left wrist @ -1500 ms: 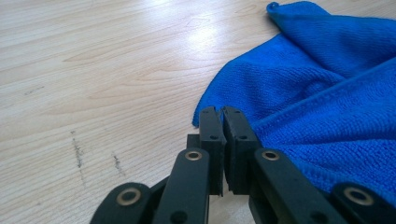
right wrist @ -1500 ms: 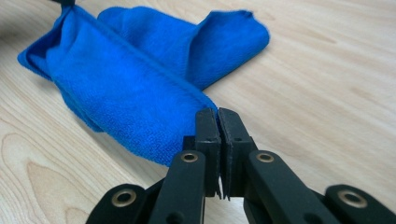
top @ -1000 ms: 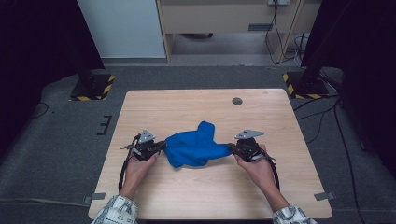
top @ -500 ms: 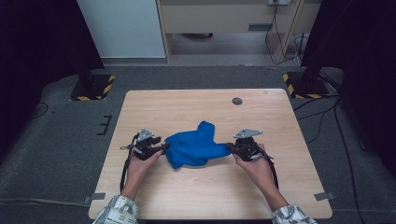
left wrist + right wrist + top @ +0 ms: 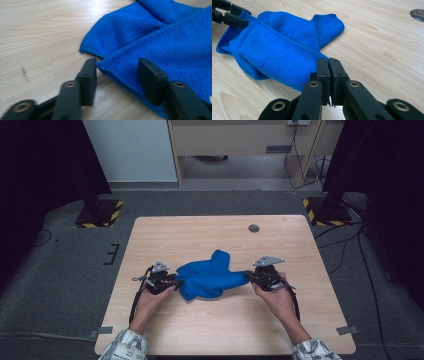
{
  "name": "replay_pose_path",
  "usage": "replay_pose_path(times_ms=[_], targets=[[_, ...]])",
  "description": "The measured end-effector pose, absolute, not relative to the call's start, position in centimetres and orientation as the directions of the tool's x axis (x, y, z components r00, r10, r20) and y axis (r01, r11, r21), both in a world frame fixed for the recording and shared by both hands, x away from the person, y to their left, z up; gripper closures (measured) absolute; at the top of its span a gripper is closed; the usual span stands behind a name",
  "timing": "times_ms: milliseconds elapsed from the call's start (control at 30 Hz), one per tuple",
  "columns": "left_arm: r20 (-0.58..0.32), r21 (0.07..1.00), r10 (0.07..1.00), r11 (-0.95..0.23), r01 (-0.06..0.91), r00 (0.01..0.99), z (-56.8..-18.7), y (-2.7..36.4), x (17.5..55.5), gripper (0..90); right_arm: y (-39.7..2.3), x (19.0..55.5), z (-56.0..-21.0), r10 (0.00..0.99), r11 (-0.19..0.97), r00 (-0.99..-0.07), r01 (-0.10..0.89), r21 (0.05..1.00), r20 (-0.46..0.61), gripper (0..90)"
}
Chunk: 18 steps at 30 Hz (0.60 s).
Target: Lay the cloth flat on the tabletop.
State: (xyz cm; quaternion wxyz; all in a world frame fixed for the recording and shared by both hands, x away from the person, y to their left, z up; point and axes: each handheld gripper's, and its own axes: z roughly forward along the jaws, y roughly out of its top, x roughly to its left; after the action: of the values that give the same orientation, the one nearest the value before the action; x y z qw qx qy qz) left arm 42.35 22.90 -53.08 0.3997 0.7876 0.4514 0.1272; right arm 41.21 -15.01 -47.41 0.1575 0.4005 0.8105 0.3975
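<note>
With the right gripper point(image 5: 329, 62) pinched tight on a corner of the blue cloth point(image 5: 207, 277) mid-table point(image 5: 300, 330), the wide-open left gripper point(image 5: 117, 66) should close squarely over the hem between its jaws.

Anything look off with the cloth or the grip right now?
The cloth is bunched, one flap folded over. The right gripper is pinched on its corner; the left gripper is open astride the edge, gripping nothing.

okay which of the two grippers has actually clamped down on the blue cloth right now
The right gripper: its jaws are pressed together on a corner of the blue cloth. The left gripper stands open around the opposite edge.
</note>
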Motion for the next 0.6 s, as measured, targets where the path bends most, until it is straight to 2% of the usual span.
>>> replay_pose_path(times_ms=[33, 133, 200, 267, 367, 600], targets=[[-0.157, 0.745, 0.812, -0.276, 0.607, 0.562, -53.1, 22.8, 42.3, 55.2, -15.0, 41.2, -47.4, 0.774, 0.363, -0.630, 0.524, 0.770, 0.063, 87.7], [-0.158, 0.750, 0.803, -0.281, 0.599, 0.574, -53.0, 22.8, 42.3, 71.0, -15.3, 41.2, -47.4, 0.776, 0.362, -0.628, 0.519, 0.774, 0.058, 87.8], [-0.157, 0.752, 0.800, -0.283, 0.595, 0.579, -52.9, 22.9, 42.2, 73.8, -15.3, 41.3, -47.4, 0.777, 0.362, -0.627, 0.519, 0.775, 0.058, 87.8], [-0.150, 0.754, 0.803, -0.285, 0.592, 0.577, -52.7, 22.9, 42.1, 82.5, -15.5, 41.3, -47.3, 0.780, 0.357, -0.623, 0.521, 0.776, 0.059, 87.8], [-0.145, 0.773, 0.802, -0.274, 0.572, 0.579, -52.2, 23.0, 41.9, 87.3, -15.7, 41.3, -47.3, 0.782, 0.353, -0.620, 0.521, 0.777, 0.061, 87.8], [-0.137, 0.802, 0.800, -0.257, 0.539, 0.584, -51.3, 22.9, 41.7, 88.1, -16.0, 41.4, -47.0, 0.782, 0.349, -0.620, 0.517, 0.781, 0.060, 87.8]])
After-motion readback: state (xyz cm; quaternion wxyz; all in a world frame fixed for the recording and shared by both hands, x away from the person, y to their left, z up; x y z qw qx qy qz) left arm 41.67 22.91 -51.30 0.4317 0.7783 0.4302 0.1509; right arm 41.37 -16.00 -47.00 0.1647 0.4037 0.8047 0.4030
